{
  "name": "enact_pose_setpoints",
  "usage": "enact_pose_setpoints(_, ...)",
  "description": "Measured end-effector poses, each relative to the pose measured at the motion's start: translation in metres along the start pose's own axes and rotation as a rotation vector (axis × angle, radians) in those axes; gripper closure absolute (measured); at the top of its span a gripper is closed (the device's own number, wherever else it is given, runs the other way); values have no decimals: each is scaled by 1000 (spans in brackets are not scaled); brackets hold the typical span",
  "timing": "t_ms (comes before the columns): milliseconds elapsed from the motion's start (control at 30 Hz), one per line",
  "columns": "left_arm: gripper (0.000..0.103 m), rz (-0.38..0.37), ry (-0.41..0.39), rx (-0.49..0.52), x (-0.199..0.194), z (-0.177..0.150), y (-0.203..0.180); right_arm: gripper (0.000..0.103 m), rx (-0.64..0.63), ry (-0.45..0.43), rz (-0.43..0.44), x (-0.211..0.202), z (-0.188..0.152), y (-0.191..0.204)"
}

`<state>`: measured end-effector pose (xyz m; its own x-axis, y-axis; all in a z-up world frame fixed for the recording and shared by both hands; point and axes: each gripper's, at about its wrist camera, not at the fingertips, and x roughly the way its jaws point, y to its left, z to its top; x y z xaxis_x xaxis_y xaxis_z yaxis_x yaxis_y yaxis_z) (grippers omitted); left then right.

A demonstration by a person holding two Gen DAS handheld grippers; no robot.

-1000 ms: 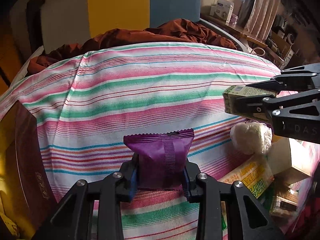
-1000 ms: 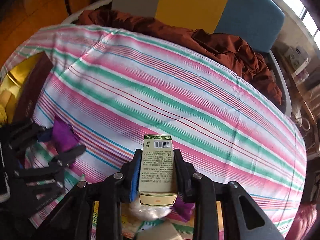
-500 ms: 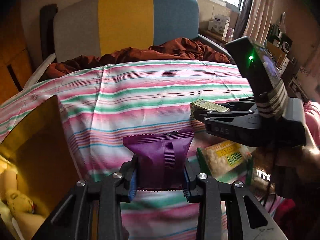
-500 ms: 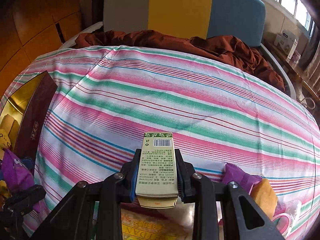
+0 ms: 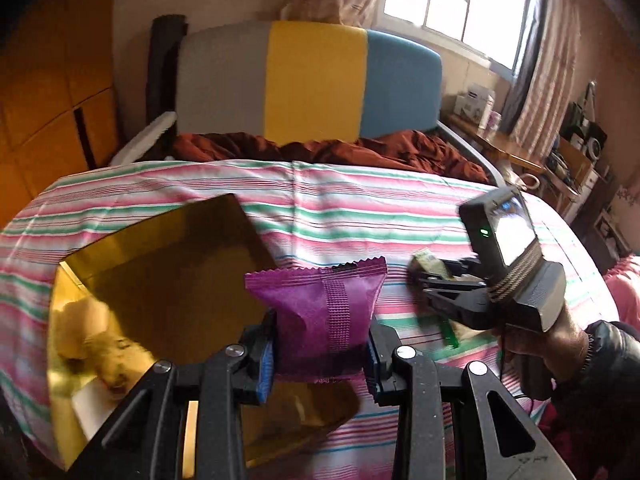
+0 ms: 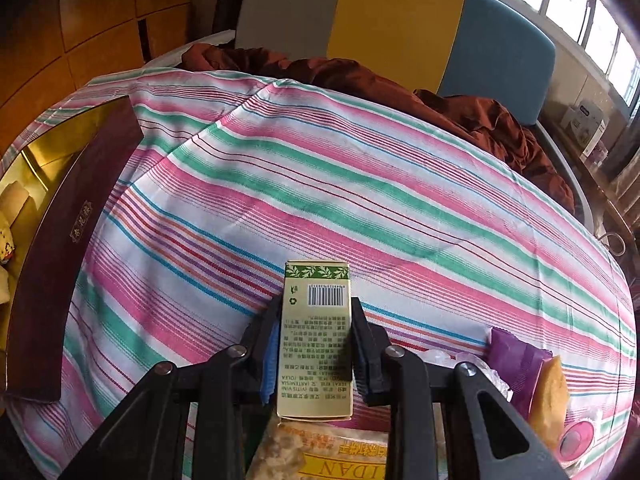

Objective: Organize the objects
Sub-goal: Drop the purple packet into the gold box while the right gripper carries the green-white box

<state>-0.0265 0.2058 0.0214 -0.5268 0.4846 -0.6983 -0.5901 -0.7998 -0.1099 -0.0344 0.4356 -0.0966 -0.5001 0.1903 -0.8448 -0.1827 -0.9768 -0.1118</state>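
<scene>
My left gripper [image 5: 320,354] is shut on a purple snack packet [image 5: 320,312] and holds it above the open gold-lined box [image 5: 168,280], near the box's right side. My right gripper [image 6: 314,356] is shut on a pale green carton [image 6: 316,340] with a barcode, held above the striped bedspread [image 6: 360,184]. In the left wrist view the right gripper [image 5: 420,276] is to the right, with the carton [image 5: 428,260] in its jaws. The box [image 6: 52,200] lies at the left in the right wrist view, its dark red wall facing me.
Several snack packs lie under and right of my right gripper: a yellow printed bag [image 6: 332,452], another purple packet [image 6: 516,364], a yellow cake [image 6: 554,396]. Pale items [image 5: 96,344] lie inside the box. A rust blanket [image 5: 360,148] and headboard [image 5: 312,80] are beyond.
My left gripper has carried the purple packet leftward, from above the bedspread to over the box. My right gripper holds the carton and has shifted slightly forward and left.
</scene>
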Motion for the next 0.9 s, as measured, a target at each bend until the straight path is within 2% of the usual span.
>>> enact_pose_setpoints(267,67,187,-49,-129,-29,-12,91,73,-53,-10,-70,-2,-5,12)
enact_pose_setpoints(333,67,242,-57,-144,-33,-15,106,73,-54,-15,-77,-3,-6,13)
enact_pose_setpoints(467,67,296,-72,-166,-37,-20,130,73,-58,-20,-89,-3,-7,15)
enact_pose_setpoints(633,67,321,-63,-161,-29,-16,149,73,-55,-28,-102,-4,-10,16)
enact_pose_setpoints(900,67,289,1,-188,3,1,169,73,-58,-30,-100,-3,-9,15)
